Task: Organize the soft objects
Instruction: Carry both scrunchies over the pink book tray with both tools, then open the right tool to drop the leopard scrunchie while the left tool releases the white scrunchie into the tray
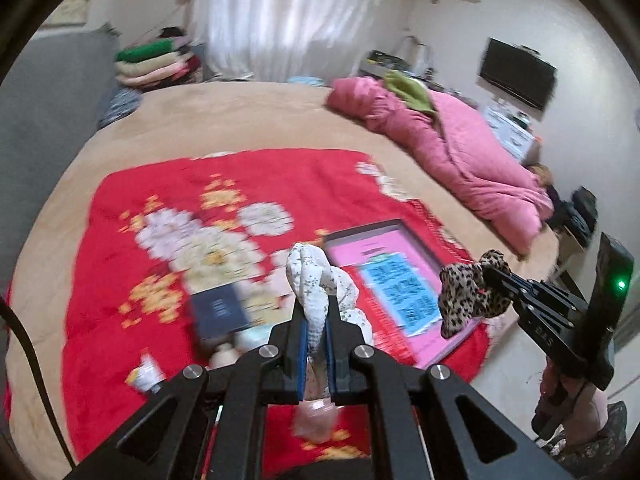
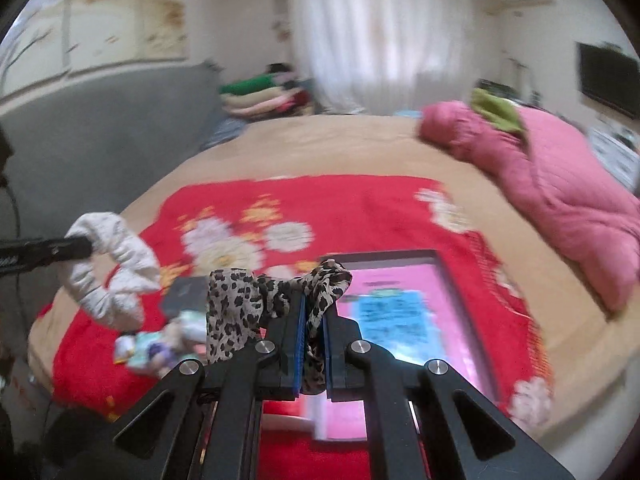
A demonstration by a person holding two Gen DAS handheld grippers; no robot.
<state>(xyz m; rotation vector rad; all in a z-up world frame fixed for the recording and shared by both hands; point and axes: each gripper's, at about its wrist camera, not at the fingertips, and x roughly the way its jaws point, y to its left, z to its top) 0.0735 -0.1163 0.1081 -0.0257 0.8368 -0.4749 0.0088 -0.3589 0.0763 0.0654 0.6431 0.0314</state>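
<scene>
My left gripper is shut on a white floral scrunchie and holds it above the red flowered blanket. It also shows in the right wrist view, hanging from the left gripper's tip. My right gripper is shut on a leopard-print scrunchie above the blanket; it shows in the left wrist view at the right gripper's tip. A shallow pink-lined box with a blue sheet lies on the blanket below both, seen too in the right wrist view.
A dark blue booklet and several small packets lie on the blanket left of the box. A pink quilt with a green cloth lies at the bed's right. Folded blankets are stacked at the back. A grey headboard stands left.
</scene>
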